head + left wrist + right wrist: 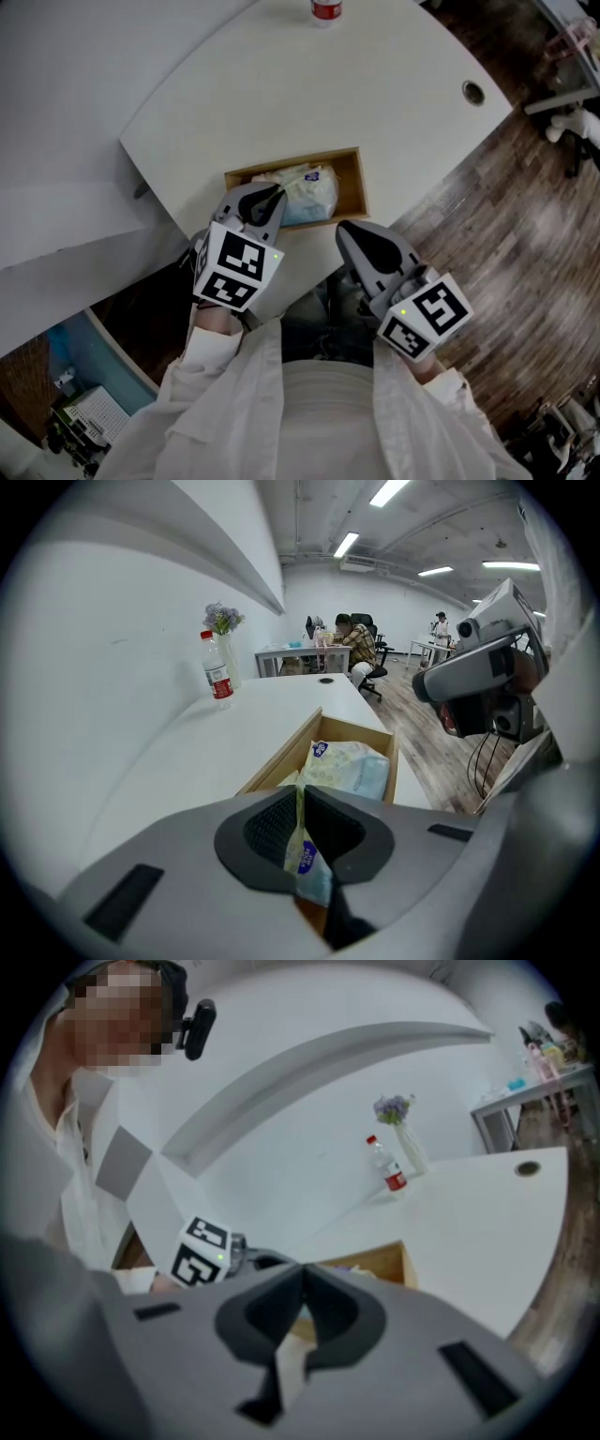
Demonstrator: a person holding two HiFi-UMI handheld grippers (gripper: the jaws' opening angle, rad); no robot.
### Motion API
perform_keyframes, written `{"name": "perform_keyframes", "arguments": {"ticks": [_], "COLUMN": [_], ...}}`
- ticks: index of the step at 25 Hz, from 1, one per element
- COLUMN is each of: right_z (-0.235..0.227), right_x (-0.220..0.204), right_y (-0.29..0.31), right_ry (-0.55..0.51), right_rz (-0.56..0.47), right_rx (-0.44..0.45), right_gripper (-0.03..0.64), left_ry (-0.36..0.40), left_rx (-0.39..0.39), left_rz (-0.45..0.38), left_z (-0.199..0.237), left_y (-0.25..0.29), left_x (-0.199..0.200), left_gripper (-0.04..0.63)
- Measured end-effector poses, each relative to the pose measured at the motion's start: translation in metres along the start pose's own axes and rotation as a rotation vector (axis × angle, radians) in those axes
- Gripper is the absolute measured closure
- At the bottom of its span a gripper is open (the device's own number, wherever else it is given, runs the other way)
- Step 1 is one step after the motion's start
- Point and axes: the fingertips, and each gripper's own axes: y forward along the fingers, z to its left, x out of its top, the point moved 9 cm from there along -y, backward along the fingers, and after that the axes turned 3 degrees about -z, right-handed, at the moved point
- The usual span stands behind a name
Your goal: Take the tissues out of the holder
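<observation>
Your left hand-held gripper (300, 803) pinched a tissue pack (305, 862) inside the wooden holder (352, 184) on the desk (375, 84); your right hand-held gripper (302, 1281) was closed with nothing in it.

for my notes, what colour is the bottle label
Red; bottle clearest in left gripper view.

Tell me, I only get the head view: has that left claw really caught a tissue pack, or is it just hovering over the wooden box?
Observer: Caught. The left gripper has its jaws pinched on the thin edge of a tissue pack.
Operator: And the other claw?
Observer: The right gripper is shut, with nothing between its jaws.
Operator: What's by the bottle up top?
Observer: A vase of purple flowers stands next to that bottle.
</observation>
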Motion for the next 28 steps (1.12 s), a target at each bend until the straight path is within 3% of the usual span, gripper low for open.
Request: {"name": "perform_keyframes", "arguments": {"ticks": [8, 13, 18, 28], "right_z": [0.0, -0.005, -0.012, 0.022], "right_x": [0.002, 0.005, 0.007, 0.022], "right_y": [-0.004, -0.003, -0.003, -0.015], "right_ry": [-0.025, -0.042, -0.066, -0.128], "right_rz": [-0.014, -0.002, -0.005, -0.024], "right_rx": [-0.037, -0.045, -0.048, -0.044], "right_gripper": [0.606, 0.606, 0.606, 0.606], "left_ry": [0.063, 0.022, 0.049, 0.009], "left_rx": [0.015, 0.004, 0.035, 0.077], "left_rz": [0.008, -0.015, -0.037, -0.139], "left_z": [-0.004, -0.001, -0.001, -0.007], "left_y": [0.001, 0.006, 0.01, -0.035], "left_x": [0.001, 0.001, 0.003, 0.02], "left_gripper": [0.566, 0.573, 0.574, 0.574]}}
